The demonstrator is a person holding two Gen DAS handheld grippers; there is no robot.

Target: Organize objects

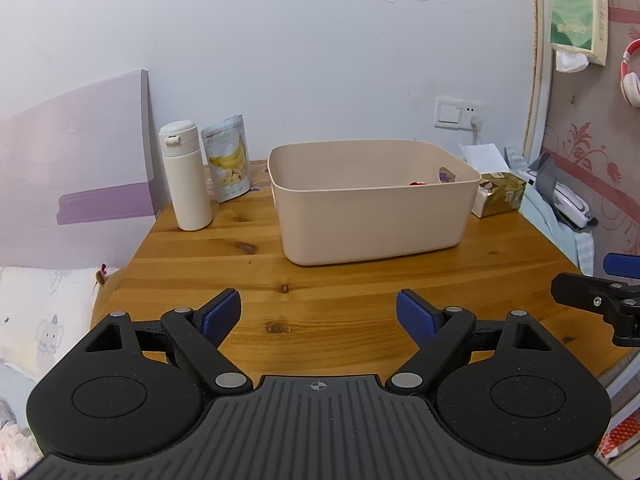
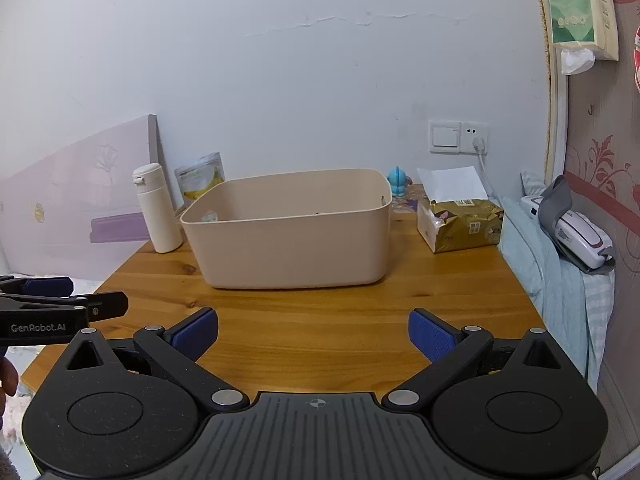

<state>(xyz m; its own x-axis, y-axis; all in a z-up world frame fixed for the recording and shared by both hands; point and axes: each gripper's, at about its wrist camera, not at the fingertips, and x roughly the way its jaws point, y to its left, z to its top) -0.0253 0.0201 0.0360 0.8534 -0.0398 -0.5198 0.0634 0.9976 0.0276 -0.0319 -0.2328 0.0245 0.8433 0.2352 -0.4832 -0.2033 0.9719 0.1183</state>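
The bin [image 1: 372, 216] is a pale beige plastic tub with rounded corners and smooth walls that lean a little outward to the rim. It stands upright on the wooden table [image 1: 320, 280], mouth up, near the back wall, its long axis running from left to right. Inside, only small bits of red and purple things show. A white bottle [image 1: 185, 176] and a snack bag [image 1: 228, 158] stand to its left, a tissue pack [image 2: 460, 224] to its right. The 2 grippers hover over the near table edge: left gripper [image 1: 319, 316] and right gripper [image 2: 313, 334] both have jaws wide apart, nothing between them.
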